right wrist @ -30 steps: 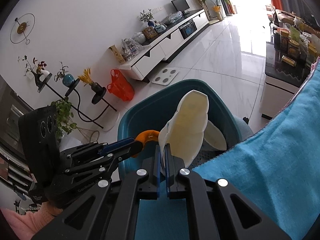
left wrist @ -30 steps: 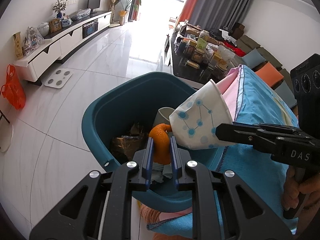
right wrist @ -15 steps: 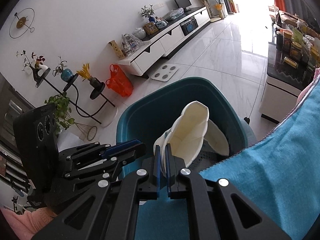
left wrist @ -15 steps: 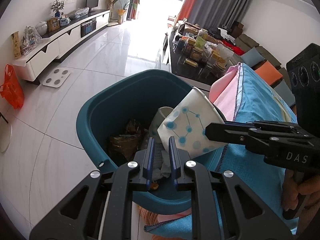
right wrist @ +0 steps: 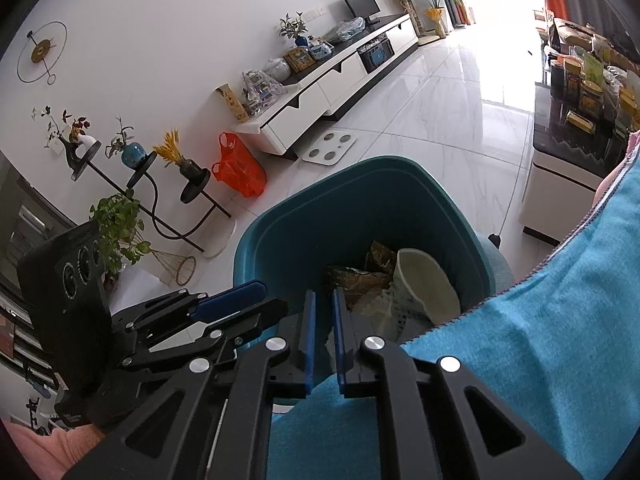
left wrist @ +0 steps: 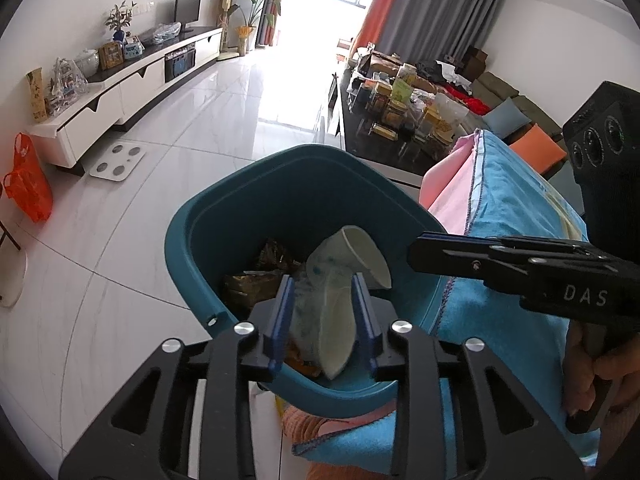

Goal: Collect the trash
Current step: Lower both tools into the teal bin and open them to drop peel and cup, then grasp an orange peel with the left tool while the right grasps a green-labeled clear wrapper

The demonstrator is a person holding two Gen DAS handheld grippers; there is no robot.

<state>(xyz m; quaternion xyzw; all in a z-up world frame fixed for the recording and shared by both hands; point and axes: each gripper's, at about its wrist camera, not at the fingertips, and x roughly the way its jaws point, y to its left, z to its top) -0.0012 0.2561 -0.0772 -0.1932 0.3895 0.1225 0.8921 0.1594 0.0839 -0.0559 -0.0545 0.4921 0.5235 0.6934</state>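
Observation:
A teal trash bin (left wrist: 240, 184) (right wrist: 360, 164) stands on the floor below both grippers. A white paper cup with blue dots (left wrist: 360, 248) (right wrist: 424, 280) lies tilted inside it, on brown wrappers (left wrist: 248, 284) (right wrist: 356, 276). A bit of orange peel (left wrist: 300, 354) shows low in the bin. My left gripper (left wrist: 322, 284) (right wrist: 272, 298) hovers over the near rim; its jaws are opening and hold nothing. My right gripper (right wrist: 323, 300) (left wrist: 414, 246) hangs over the bin's right side, jaws parted by a narrow gap, empty.
A blue towel (left wrist: 500, 208) (right wrist: 540, 340) covers the surface beside the bin, with pink cloth under it. On the tiled floor are an orange plastic bag (right wrist: 238, 170), a white scale (right wrist: 330, 148) and a plant stand (right wrist: 160, 192). A dark table crowded with jars (left wrist: 400, 120) lies behind.
The orange peel left my left gripper and fell into the bin. The paper cup then dropped from my right gripper into the bin. Both pairs of jaws have widened.

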